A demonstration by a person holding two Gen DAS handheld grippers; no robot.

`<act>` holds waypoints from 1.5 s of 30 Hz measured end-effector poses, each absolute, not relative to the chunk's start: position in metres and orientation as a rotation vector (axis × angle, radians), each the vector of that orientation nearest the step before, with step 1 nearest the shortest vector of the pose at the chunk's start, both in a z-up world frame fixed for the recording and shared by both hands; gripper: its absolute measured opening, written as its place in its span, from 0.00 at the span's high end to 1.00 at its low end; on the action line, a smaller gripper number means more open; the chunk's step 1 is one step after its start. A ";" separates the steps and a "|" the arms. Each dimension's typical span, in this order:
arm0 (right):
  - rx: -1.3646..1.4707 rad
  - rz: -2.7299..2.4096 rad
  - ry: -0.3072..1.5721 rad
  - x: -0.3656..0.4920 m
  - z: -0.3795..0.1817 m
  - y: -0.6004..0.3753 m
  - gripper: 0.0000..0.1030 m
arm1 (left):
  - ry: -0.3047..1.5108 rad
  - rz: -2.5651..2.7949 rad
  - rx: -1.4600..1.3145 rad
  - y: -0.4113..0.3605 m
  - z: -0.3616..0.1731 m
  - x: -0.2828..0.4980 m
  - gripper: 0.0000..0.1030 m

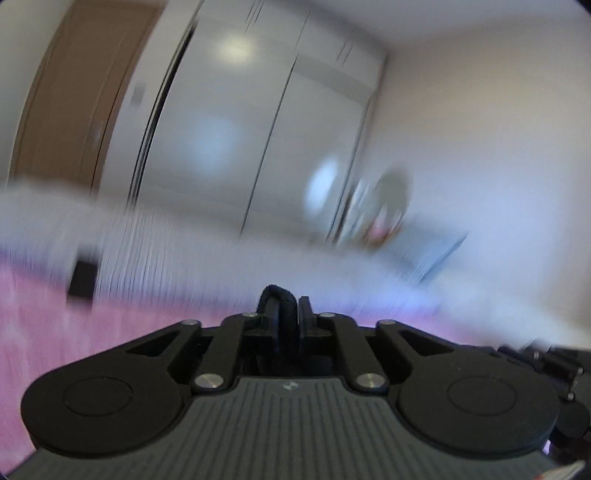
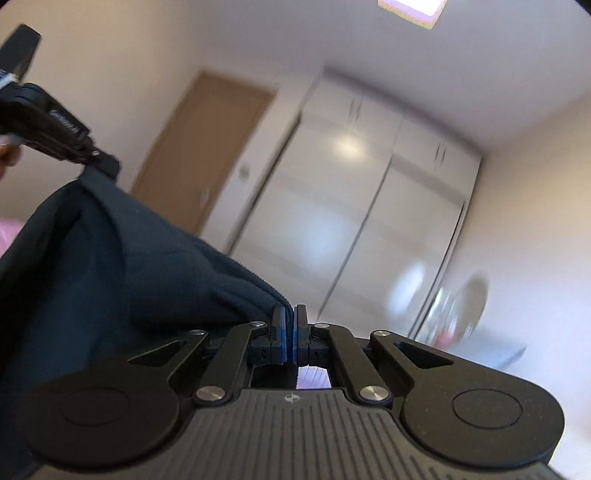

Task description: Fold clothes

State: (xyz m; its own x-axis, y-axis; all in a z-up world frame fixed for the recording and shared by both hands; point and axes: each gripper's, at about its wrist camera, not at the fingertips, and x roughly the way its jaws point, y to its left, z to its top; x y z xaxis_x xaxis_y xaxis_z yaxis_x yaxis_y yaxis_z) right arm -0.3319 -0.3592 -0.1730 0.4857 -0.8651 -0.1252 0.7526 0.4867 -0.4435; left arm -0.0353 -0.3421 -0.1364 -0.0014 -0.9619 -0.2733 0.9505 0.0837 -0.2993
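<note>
A white wardrobe [image 2: 369, 206] with tall sliding doors filled the far wall, reflections glaring on its glossy panels. A brown wooden door [image 2: 199, 155] stood to its left. A pink bed cover [image 1: 55, 332] lay blurred below. A round mirror [image 1: 393, 192] showed beside the wardrobe, too smeared for detail. A ceiling light [image 2: 412, 9] glowed overhead.

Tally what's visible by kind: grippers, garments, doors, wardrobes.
Grippers: 2, the left gripper and the right gripper, both shut on the cloth
Garments: 1, the dark navy garment
Doors: 1, the brown door
Wardrobes: 1, the white wardrobe
Total: 5
</note>
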 end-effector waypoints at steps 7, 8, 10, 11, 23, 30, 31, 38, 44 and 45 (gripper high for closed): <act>-0.044 -1.053 0.552 -0.312 -0.283 -0.460 0.67 | 0.722 -1.416 0.097 -0.363 -0.237 -0.005 0.59; -0.024 -1.048 0.537 -0.318 -0.283 -0.453 0.55 | 0.717 -1.419 0.119 -0.352 -0.233 -0.007 0.54; 0.060 -1.021 0.511 -0.337 -0.283 -0.429 0.41 | 0.741 -1.438 0.159 -0.317 -0.230 -0.029 0.44; 0.124 -0.997 0.504 -0.349 -0.282 -0.414 0.38 | 0.764 -1.451 0.178 -0.296 -0.230 -0.045 0.35; 0.665 -0.787 0.511 -0.399 -0.319 -0.290 0.61 | 1.020 -1.672 0.246 -0.207 -0.277 -0.213 0.46; 0.584 -0.877 0.445 -0.449 -0.275 -0.270 0.95 | 0.871 -1.643 0.100 -0.187 -0.234 -0.170 1.00; 0.530 -0.918 0.436 -0.461 -0.263 -0.268 0.95 | 0.836 -1.612 0.063 -0.182 -0.221 -0.151 1.00; 0.274 -1.248 0.417 -0.527 -0.217 -0.300 0.95 | 0.637 -1.291 0.052 -0.158 -0.175 -0.026 0.99; 0.104 -1.380 0.586 -0.516 -0.254 -0.367 0.95 | 0.698 -1.083 0.207 -0.198 -0.226 0.025 0.99; 0.099 -1.391 0.625 -0.512 -0.265 -0.381 0.95 | 0.709 -1.048 0.262 -0.208 -0.237 0.025 0.98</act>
State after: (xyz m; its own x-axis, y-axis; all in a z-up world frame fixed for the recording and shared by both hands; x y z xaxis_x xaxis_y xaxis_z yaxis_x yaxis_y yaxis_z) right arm -0.5120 -0.3814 -0.2649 0.0461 -0.8840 -0.4652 0.9348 0.2023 -0.2919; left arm 0.0248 -0.2079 -0.2372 0.3047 -0.6996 -0.6463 0.8606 0.4930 -0.1279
